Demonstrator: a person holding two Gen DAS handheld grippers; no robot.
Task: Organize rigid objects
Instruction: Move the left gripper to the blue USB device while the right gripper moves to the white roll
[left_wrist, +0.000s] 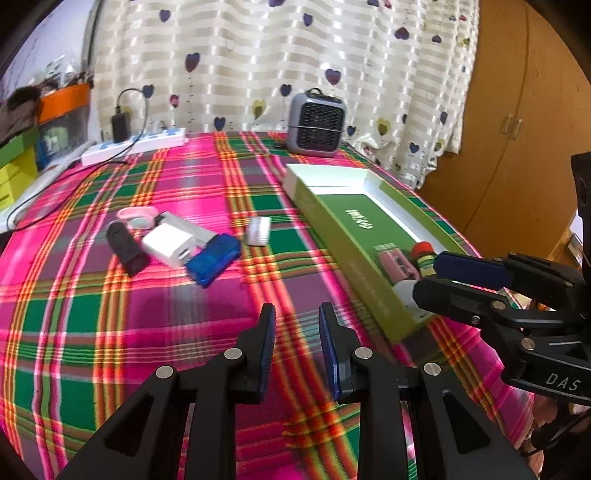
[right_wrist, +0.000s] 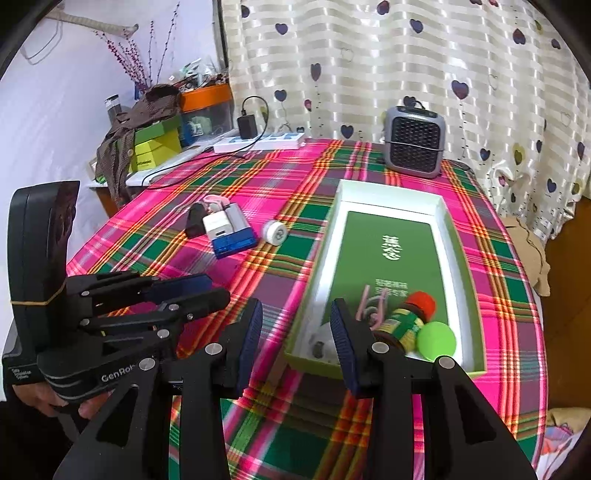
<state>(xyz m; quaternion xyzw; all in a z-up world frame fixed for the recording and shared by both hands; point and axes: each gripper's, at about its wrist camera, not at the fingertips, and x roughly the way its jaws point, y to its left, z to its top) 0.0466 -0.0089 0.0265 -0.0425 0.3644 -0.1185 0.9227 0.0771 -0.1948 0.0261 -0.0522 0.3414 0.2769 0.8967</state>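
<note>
A green box with a white rim (right_wrist: 391, 192) lies on the plaid table; it also shows in the left wrist view (left_wrist: 332, 177). In its near end lie a red-capped bottle (right_wrist: 406, 321), a green ball (right_wrist: 436, 340) and a pink clip (right_wrist: 373, 306). A cluster lies left of it: a blue case (left_wrist: 213, 260), a white charger (left_wrist: 168, 245), a black block (left_wrist: 125, 248), a pink item (left_wrist: 137, 215) and a small white round piece (left_wrist: 258, 230). My left gripper (left_wrist: 297, 339) is open and empty above the cloth. My right gripper (right_wrist: 297, 338) is open and empty at the box's near left corner.
A grey mini fan (right_wrist: 413, 146) stands at the table's far edge. A white power strip with a black adapter (right_wrist: 258, 142) lies at the far left. Stacked boxes and clutter (right_wrist: 155, 144) stand beyond the left edge. A curtain hangs behind; a wooden cabinet (left_wrist: 517, 129) is to the right.
</note>
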